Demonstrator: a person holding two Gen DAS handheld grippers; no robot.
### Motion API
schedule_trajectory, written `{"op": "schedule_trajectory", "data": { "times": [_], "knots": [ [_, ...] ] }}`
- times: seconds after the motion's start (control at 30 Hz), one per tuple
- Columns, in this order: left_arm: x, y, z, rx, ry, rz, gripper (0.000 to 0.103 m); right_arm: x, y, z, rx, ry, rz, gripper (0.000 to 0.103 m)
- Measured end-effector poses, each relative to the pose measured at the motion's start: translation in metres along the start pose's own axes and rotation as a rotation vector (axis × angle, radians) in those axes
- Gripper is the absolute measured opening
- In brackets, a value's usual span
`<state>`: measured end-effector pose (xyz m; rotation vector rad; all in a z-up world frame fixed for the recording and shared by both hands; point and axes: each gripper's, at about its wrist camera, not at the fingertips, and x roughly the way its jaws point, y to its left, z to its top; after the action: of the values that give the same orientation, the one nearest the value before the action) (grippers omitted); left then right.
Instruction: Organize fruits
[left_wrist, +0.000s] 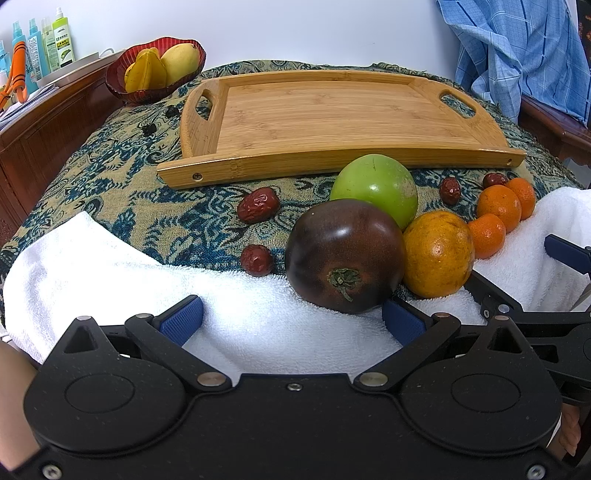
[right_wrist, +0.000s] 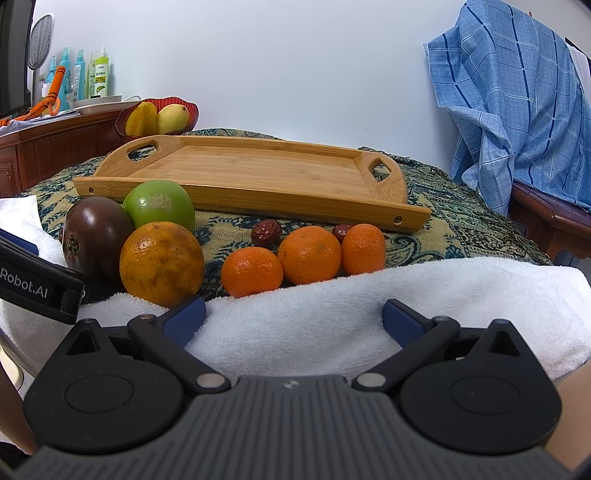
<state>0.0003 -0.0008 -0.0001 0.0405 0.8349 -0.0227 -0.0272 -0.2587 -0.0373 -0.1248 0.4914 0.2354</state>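
- The left gripper (left_wrist: 291, 325) sits low in the frame with its blue fingers (left_wrist: 183, 319) spread wide and nothing between them. It rests over the white towel (left_wrist: 110, 266), and the right-hand finger lies close to the base of the dark tomato (left_wrist: 343, 254); whether they touch I cannot tell.
- The right gripper (right_wrist: 293, 319) is likewise wide open and empty, low in its view over the same towel, facing the three small oranges (right_wrist: 308, 254).
- The fruit is bunched along the towel's far edge, in the middle of both views: the tomato touching the large orange (left_wrist: 437, 254), and the green apple (left_wrist: 375, 188) just behind them.
- The red dates (left_wrist: 258, 205) are scattered on the patterned cloth (left_wrist: 110, 192) around that cluster.
- The wooden tray (left_wrist: 332, 110) lies bare in the upper middle, just behind the fruit, and is likely where the fruit goes.
- A red bowl (left_wrist: 122, 85) at upper left already holds yellow fruit, apart from the work.
- Judging by the open jaws and bare tray, sorting has not started; the tomato looks like the nearest pick for the left gripper.
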Motion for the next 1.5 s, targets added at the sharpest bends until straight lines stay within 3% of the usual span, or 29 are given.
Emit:
{"op": "schedule_trajectory", "data": {
  "times": [0.63,0.9,1.03,1.1,1.27,1.43,1.5],
  "knots": [
    [-0.003,-0.002,0.004,0.014,0.009,0.019,0.103,0.002,-0.004,0.0,0.004,-0.008,0.004,0.103],
    [-0.002,-0.001,-0.007,0.059,-0.053,0.013,0.103,0.0,0.0,-0.005,0.007,-0.032,-0.004,0.103],
    [-0.004,-0.001,-0.005,0.055,-0.046,0.013,0.103,-0.001,0.0,-0.003,-0.012,-0.026,0.001,0.103],
    [-0.008,0.001,-0.005,0.046,-0.047,-0.003,0.098,-0.001,-0.001,0.002,-0.036,-0.012,0.008,0.103],
    [-0.028,0.0,-0.008,0.071,-0.089,-0.026,0.071,-0.012,-0.002,0.005,-0.051,-0.049,-0.001,0.103],
    [-0.043,0.0,-0.007,0.056,-0.137,-0.055,0.057,-0.021,-0.008,0.012,-0.039,-0.107,0.03,0.103],
    [-0.046,0.002,-0.006,0.03,-0.159,-0.076,0.054,-0.024,-0.01,0.015,-0.029,-0.12,0.038,0.093]
  ]
}}
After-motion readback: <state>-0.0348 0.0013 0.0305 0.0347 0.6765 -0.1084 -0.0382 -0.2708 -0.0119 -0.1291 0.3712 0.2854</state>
